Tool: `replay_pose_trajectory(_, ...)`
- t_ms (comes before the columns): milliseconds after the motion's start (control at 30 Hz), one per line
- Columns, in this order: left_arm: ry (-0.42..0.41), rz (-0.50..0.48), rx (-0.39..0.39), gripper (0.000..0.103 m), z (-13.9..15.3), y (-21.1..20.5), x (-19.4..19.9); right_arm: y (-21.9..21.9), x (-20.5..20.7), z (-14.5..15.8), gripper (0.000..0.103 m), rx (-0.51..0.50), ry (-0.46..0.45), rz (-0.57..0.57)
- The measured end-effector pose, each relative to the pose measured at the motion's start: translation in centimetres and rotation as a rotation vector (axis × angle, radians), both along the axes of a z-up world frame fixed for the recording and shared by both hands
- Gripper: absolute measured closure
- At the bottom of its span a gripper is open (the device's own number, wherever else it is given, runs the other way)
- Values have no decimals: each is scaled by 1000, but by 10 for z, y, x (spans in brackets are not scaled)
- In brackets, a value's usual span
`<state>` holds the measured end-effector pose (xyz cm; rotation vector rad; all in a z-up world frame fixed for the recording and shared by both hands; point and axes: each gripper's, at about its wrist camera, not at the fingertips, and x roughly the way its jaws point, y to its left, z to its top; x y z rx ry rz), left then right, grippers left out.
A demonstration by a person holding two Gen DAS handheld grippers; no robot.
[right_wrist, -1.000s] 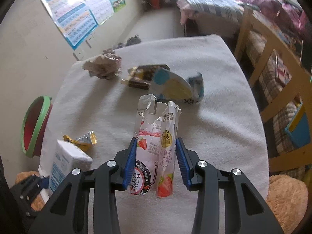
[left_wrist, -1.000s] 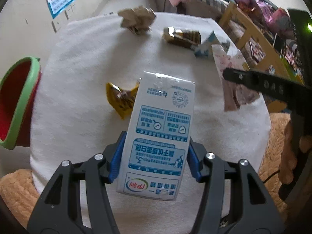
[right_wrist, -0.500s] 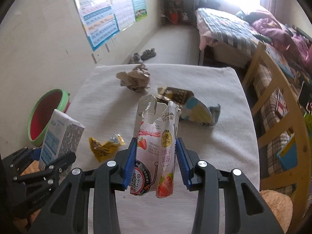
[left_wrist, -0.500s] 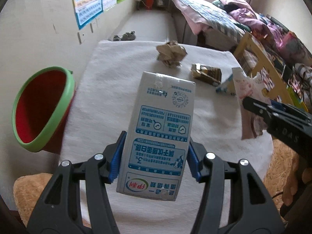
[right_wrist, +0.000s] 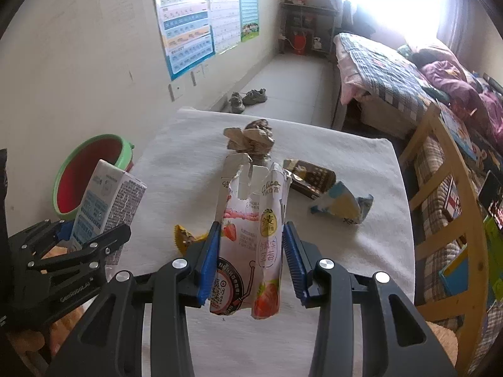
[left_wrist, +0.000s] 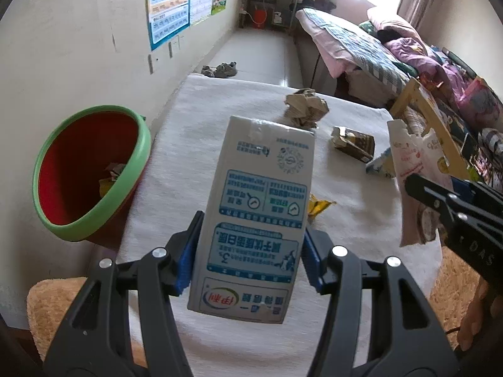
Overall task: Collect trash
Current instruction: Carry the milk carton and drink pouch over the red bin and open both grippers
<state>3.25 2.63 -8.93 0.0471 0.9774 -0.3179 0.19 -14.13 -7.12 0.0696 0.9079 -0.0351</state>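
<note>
My left gripper [left_wrist: 250, 260] is shut on a white and blue milk carton [left_wrist: 257, 207], held above the near edge of the white-covered table [left_wrist: 201, 144]; the carton also shows in the right wrist view [right_wrist: 107, 207]. My right gripper [right_wrist: 251, 260] is shut on a torn pink strawberry snack bag [right_wrist: 251, 235], also seen at the right of the left wrist view [left_wrist: 411, 172]. A red bin with a green rim [left_wrist: 85, 169] stands left of the table with some trash inside. On the table lie a crumpled paper ball [left_wrist: 305, 106], a dark box [left_wrist: 353, 143], a yellow wrapper [left_wrist: 319, 205] and a blue-yellow wrapper [right_wrist: 342, 205].
A wooden chair frame [right_wrist: 446, 188] and a bed [right_wrist: 383, 72] stand to the right. A wall with posters [right_wrist: 195, 22] runs along the left. Shoes [right_wrist: 248, 99] lie on the floor beyond the table. A tan fuzzy cushion [left_wrist: 53, 301] lies below the table's near edge.
Both grippers have risen and tilted up with their loads, so more of the room shows. The left gripper has swung left, bringing the red bin closer into view.
</note>
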Motion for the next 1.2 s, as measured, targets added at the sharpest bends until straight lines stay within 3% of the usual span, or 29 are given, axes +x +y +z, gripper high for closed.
replay_pose_trajectory(700,-27,153,-53,49,6,66,10,72,26,11,64,-52,-10,172)
replay_pose_trajectory(1200,-58,354,-29,49,13,150,24,131,64,15,64,-20,-15,295)
